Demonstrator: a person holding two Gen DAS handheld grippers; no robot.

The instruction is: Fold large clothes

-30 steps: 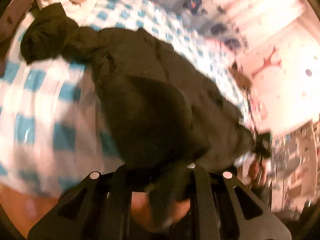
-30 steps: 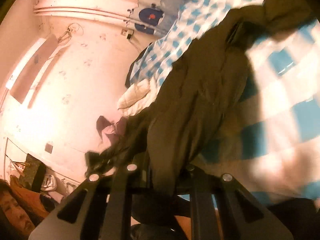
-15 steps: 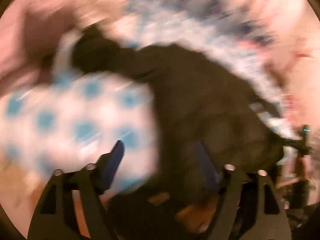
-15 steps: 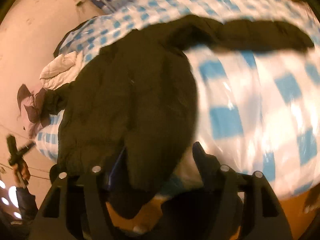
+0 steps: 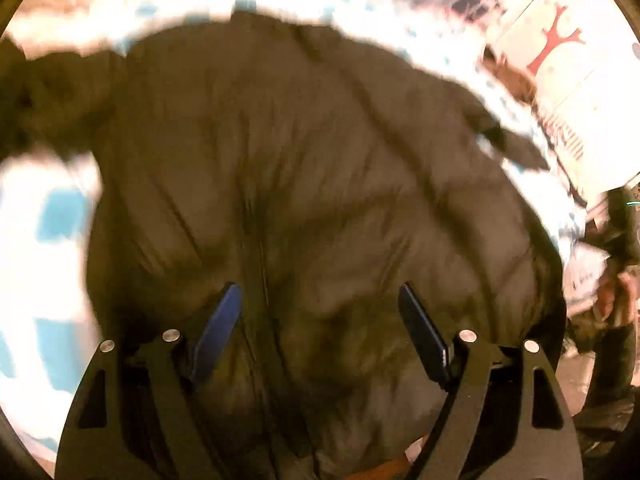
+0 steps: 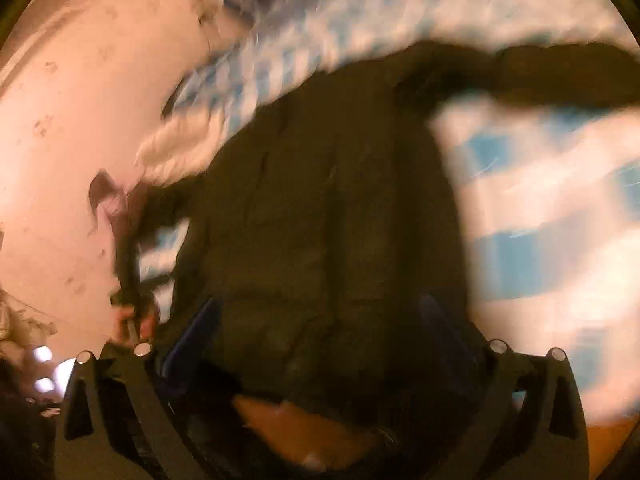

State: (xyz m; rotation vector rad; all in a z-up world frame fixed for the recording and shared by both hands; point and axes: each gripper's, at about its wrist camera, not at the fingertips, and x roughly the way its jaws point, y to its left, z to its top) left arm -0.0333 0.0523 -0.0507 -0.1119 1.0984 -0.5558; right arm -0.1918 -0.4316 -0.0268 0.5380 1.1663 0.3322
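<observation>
On checked bedding (image 5: 56, 216), dark jacket (image 5: 304, 168) (blurred), left gripper (image 5: 320, 308) jaws apart

A: Where does the jacket (image 5: 312, 168) lie?
B: On the bedspread (image 5: 44, 216), spread across it, one sleeve (image 6: 560, 72) stretched out to the right in the right wrist view.
A: And beyond it?
B: The wall (image 6: 80, 120), behind the bed's far edge.
</observation>
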